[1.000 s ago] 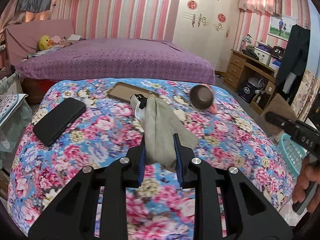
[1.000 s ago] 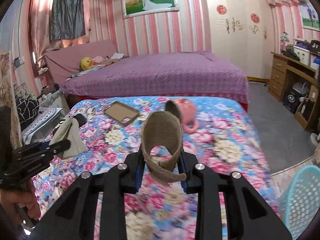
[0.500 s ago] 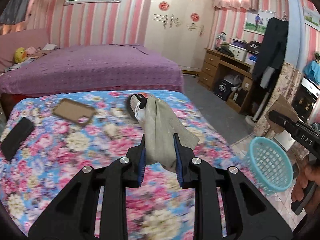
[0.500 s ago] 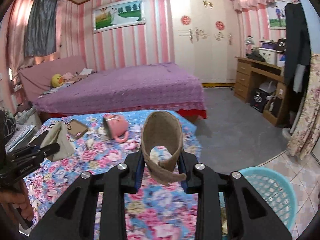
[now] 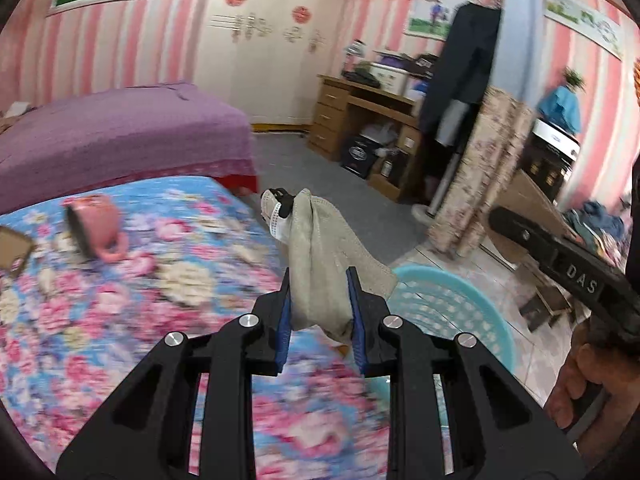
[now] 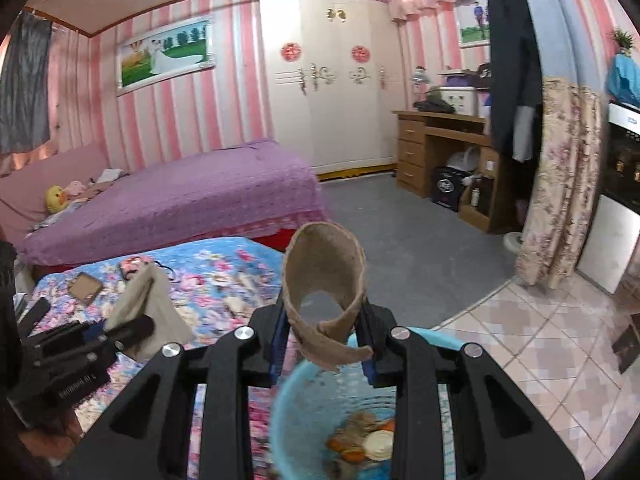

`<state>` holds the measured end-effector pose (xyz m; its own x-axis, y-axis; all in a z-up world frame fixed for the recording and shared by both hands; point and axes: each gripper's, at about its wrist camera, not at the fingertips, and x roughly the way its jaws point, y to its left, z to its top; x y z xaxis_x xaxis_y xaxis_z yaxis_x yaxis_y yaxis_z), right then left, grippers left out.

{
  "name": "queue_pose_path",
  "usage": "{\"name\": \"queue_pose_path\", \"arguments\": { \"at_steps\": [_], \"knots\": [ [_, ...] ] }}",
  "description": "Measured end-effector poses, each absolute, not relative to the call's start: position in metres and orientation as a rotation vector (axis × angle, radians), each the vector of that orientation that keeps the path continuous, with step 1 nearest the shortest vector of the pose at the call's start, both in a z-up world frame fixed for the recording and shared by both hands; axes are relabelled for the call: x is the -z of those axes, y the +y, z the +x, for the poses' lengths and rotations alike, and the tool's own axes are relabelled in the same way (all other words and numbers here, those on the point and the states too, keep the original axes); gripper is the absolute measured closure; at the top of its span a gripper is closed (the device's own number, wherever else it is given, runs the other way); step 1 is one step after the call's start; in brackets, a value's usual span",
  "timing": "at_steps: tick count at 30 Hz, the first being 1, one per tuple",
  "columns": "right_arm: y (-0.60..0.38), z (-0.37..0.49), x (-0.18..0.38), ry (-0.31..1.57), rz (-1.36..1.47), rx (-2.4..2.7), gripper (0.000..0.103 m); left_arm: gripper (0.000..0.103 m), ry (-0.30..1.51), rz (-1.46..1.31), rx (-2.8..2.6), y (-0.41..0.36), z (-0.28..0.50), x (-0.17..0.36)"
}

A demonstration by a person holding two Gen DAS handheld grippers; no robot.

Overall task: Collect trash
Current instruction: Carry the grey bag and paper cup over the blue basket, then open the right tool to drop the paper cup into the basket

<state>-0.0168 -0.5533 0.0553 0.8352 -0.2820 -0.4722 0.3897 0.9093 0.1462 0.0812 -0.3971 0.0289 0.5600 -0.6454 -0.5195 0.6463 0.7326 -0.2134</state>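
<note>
My left gripper (image 5: 319,312) jaws clamp a crumpled mask (image 5: 320,256); right gripper (image 6: 322,344) jaws clamp a cardboard sleeve (image 6: 324,272) above the blue basket (image 6: 304,412). Basket already holds scraps; both drops remain.

both grippers swung from bed toward basket (image 6: 304,412), basket now below

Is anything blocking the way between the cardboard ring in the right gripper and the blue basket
Nothing visible does. The right gripper holds the cardboard ring just above the basket, whose open top shows only scraps at the bottom. The left gripper with its cloth is off to the side.
</note>
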Motion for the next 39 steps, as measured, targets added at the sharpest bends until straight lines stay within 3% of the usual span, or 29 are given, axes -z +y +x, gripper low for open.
{"name": "queue_pose_path", "arguments": {
  "at_steps": [8, 16, 19, 21, 27, 37, 39],
  "knots": [
    [-0.571, -0.027, -0.053, 0.482, 0.214, 0.395, 0.073, 0.08, 0.66, 0.036, 0.833, -0.453, 0.064, -0.008],
    [-0.587, -0.036, -0.045, 0.487, 0.252, 0.415, 0.07, 0.08, 0.66, 0.035, 0.825, -0.458, 0.066, -0.008],
    [-0.588, -0.037, -0.045, 0.472, 0.274, 0.407, 0.057, 0.08, 0.658, 0.036, 0.825, -0.459, 0.067, -0.01],
    [-0.586, -0.038, -0.046, 0.463, 0.271, 0.408, 0.041, 0.08, 0.656, 0.04, 0.825, -0.461, 0.066, -0.01],
    [-0.586, -0.039, -0.047, 0.441, 0.284, 0.428, 0.034, 0.08, 0.655, 0.05, 0.828, -0.467, 0.064, -0.009],
    [-0.602, -0.057, -0.052, 0.371, 0.34, 0.505, 0.033, 0.079, 0.66, 0.057, 0.857, -0.482, 0.063, -0.011],
    [-0.606, -0.064, -0.053, 0.339, 0.366, 0.524, 0.033, 0.073, 0.663, 0.058, 0.868, -0.486, 0.063, -0.011]
  ]
}}
